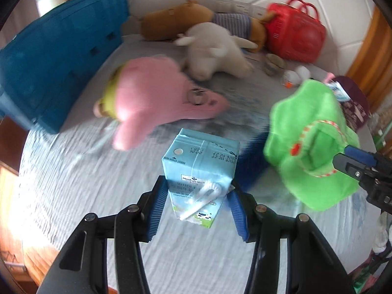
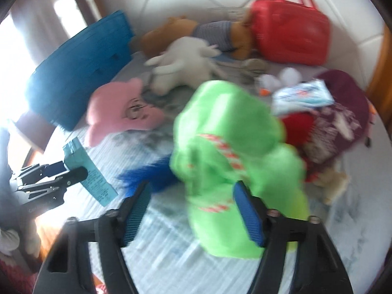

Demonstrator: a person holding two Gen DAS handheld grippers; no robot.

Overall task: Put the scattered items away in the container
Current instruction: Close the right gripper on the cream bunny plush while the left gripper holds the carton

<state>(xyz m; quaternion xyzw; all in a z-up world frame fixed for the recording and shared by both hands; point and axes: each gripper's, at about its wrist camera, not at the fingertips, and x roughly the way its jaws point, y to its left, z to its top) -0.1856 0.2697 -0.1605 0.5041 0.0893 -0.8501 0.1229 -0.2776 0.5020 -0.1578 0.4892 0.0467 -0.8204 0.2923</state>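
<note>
- Your left gripper (image 1: 198, 193) clamps the milk carton (image 1: 199, 169), lifted above the bed (image 1: 73, 183).
- Your right gripper (image 2: 193, 210) grasps the green plush (image 2: 232, 147).
- About 6 toys remain scattered; the blue container (image 1: 56, 56) waits behind them.

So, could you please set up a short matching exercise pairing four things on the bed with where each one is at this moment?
Things:
1. milk carton
2. green plush toy
3. red case
4. blue container

Places:
A. far end of the bed, by the white headboard
B. gripped by the left gripper
C. left edge of the bed
D. between the pads of the right gripper

Pairs: 1-B, 2-D, 3-A, 4-C
</note>
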